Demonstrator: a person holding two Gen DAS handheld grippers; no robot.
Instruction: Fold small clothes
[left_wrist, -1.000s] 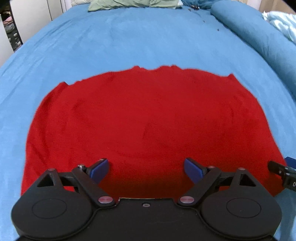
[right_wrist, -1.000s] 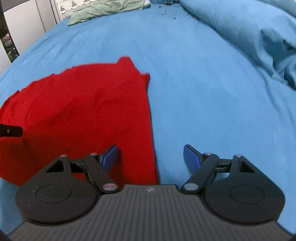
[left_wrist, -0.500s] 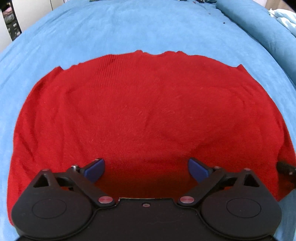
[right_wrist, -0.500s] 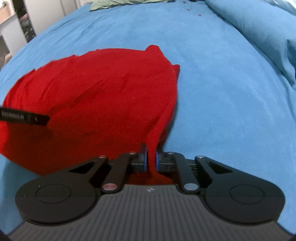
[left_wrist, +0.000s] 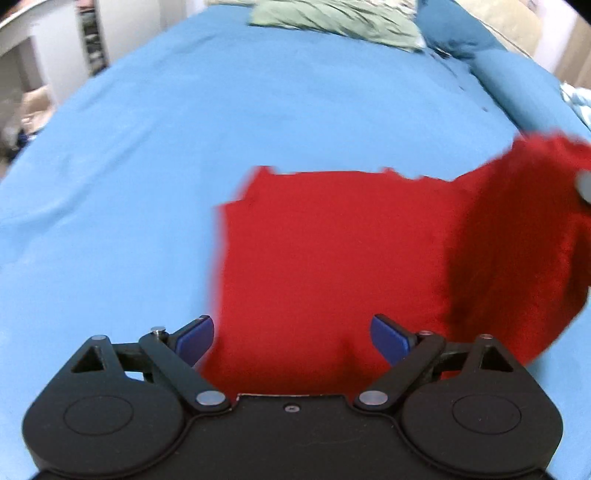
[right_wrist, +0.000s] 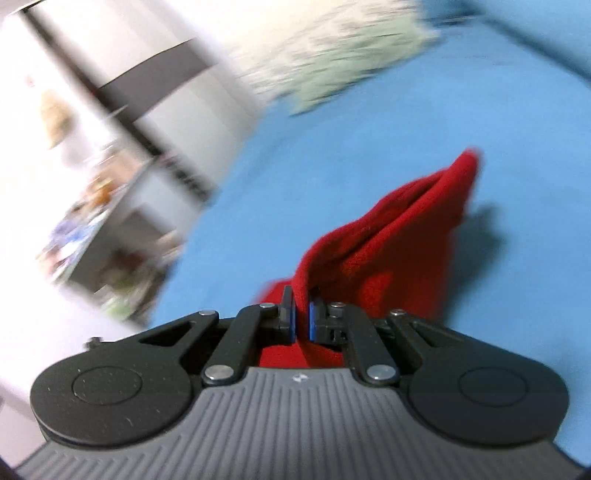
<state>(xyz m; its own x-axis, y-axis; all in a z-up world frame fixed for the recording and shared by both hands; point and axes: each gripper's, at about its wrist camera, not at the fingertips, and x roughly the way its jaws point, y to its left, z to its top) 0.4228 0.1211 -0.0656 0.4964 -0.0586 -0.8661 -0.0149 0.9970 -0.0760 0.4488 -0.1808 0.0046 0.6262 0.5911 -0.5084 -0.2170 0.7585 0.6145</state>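
Right gripper (right_wrist: 301, 315), black-framed with blue pads, we find clenched on an edge of the red knitted garment (left_wrist: 332, 266); the cloth rises in a doubled ridge from between the pads toward the upper right of the right wrist view. Left gripper (left_wrist: 291, 334) we find released, its jaws spread wide just after narrowing slightly, with cloth beneath them but nothing pinched; it hangs over the garment's near left corner at the lower centre of the left wrist view.

The garment's main body lies flat on the light blue bedsheet (left_wrist: 147, 166) at centre frame, while its right portion is raised off the sheet at the right edge of that view. We judge the fold begun but not completed: one side is lifted and has yet to be laid across the body. Further folds and smoothing appear outstanding.

A crumpled pale green cloth (left_wrist: 332, 22) lies at the top, well apart. Both views are blurred, the right wrist view heavily.
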